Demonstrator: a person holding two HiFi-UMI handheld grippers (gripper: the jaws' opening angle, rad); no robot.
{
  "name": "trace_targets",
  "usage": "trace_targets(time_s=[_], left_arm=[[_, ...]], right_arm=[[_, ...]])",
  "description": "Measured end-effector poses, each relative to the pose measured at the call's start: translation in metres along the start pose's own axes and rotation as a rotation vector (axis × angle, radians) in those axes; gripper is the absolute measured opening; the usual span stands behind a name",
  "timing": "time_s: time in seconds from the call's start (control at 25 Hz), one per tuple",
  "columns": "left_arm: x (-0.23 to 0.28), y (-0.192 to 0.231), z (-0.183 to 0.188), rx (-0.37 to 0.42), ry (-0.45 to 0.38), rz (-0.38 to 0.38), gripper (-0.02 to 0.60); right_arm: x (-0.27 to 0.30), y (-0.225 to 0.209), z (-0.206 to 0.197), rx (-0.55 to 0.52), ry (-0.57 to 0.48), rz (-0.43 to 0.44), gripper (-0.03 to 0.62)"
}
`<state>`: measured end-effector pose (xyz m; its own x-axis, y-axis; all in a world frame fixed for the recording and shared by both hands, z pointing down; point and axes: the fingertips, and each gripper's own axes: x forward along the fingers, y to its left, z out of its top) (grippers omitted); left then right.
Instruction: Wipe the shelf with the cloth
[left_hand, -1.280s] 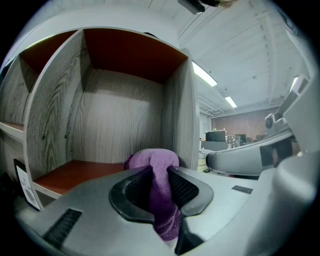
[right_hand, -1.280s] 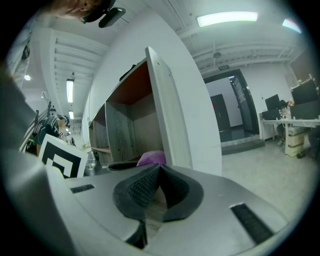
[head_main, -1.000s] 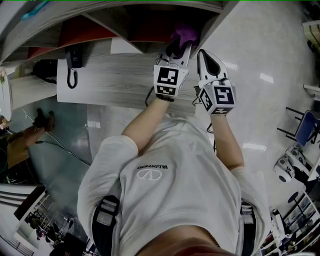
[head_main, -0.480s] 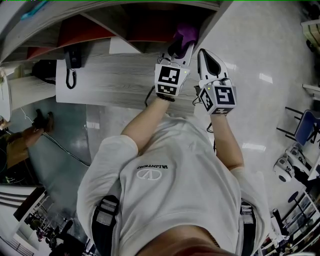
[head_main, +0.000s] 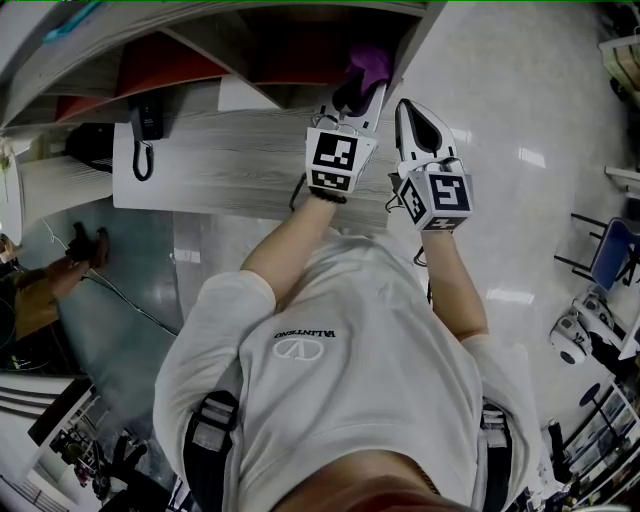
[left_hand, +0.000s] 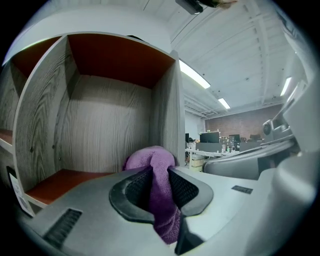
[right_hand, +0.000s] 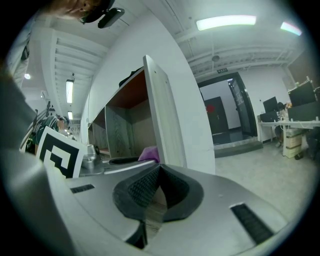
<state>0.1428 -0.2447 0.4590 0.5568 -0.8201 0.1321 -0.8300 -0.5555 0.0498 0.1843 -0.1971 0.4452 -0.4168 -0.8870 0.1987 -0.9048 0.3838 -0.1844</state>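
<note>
Left gripper (left_hand: 159, 190) pinched the cloth (left_hand: 150, 162); right gripper (right_hand: 156, 187) sat closed, empty. Rubbing the shelf (left_hand: 57, 182) ahead might tug it free.

Cloth (left_hand: 152, 167) in L claw (left_hand: 159, 189) at shelf (left_hand: 100, 125) cubby front, R claw (right_hand: 157, 192) just rt, outside shelf

My head camera looks steeply down past the chest at the left gripper (head_main: 356, 95), right gripper (head_main: 410, 112) and shelf (head_main: 160, 62). The left gripper camera sits close, facing into a compartment; the right one looks along the shelf's end panel. All three catch the cloth (head_main: 368, 65).
</note>
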Motion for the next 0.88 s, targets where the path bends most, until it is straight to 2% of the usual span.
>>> trace_targets(time_s=[0.88], left_arm=[[-0.010,-0.006,0.042,0.025,-0.069,-0.020,0.078]], right_arm=[[-0.004,0.002,0.026,-0.008,-0.060,-0.017,0.000]])
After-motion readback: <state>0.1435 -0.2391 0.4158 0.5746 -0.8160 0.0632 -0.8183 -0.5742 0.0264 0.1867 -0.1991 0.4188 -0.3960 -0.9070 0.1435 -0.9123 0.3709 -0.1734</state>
